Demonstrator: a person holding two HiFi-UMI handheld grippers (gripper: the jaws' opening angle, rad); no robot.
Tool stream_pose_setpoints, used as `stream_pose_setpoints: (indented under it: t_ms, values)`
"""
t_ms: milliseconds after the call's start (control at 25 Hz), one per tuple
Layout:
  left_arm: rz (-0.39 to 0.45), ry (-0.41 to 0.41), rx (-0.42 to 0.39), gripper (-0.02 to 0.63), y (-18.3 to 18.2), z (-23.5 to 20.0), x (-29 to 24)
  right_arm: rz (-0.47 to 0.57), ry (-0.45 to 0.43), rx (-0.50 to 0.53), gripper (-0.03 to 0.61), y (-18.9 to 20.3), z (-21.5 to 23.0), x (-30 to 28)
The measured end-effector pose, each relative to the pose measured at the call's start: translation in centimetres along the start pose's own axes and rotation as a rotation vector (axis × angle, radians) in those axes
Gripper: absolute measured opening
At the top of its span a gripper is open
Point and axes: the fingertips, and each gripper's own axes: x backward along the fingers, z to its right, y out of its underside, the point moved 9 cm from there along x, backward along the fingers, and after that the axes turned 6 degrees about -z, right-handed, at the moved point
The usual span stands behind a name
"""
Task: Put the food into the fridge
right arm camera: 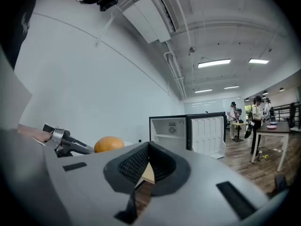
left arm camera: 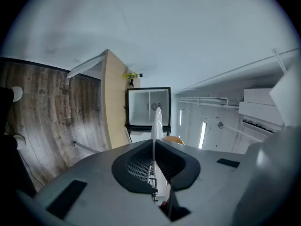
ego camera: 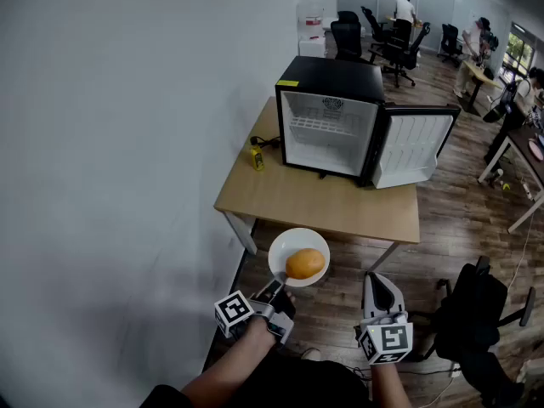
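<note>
A white plate [ego camera: 286, 253] carries a round orange food item [ego camera: 305, 263] and hangs in the air just before the table's near edge. My left gripper [ego camera: 279, 296] is shut on the plate's near rim. In the left gripper view the plate [left arm camera: 156, 121] stands edge-on between the shut jaws [left arm camera: 154, 144], with the orange food [left arm camera: 173, 139] peeking out beside it. A small black fridge [ego camera: 331, 117] stands on the wooden table [ego camera: 280, 195], its door [ego camera: 414, 147] swung open to the right and its white inside bare. My right gripper [ego camera: 382, 286] is shut on nothing [right arm camera: 148, 149], to the right of the plate.
A small yellow object [ego camera: 256, 156] and a black cable lie on the table left of the fridge. A white wall runs along the left. A black office chair [ego camera: 476, 313] stands at my right. More desks, chairs and people [ego camera: 470, 58] fill the far room.
</note>
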Motion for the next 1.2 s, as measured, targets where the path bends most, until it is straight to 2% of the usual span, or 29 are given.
stream_pose_setpoints:
  t_ms: [240, 720, 960, 1200]
  values:
    - [0.004, 0.002, 0.003, 0.02, 0.7, -0.1, -0.3, 0.02, 0.021, -0.054, 0.06, 0.5, 1.1, 0.7]
    - [-0.019, -0.009, -0.001, 0.02, 1.5, -0.2, -2.3, -0.03, 0.021, -0.095, 0.06, 3.1, 2.9, 1.8]
    - [-0.063, 0.015, 0.049, 0.02, 0.5, 0.0, -6.1, -0.05, 0.029, -0.124, 0.06, 3.7, 4.0, -1.3]
    - [-0.103, 0.036, 0.072, 0.02, -1.9, 0.4, -11.2, -0.048, 0.014, -0.102, 0.06, 1.9, 5.6, -6.3]
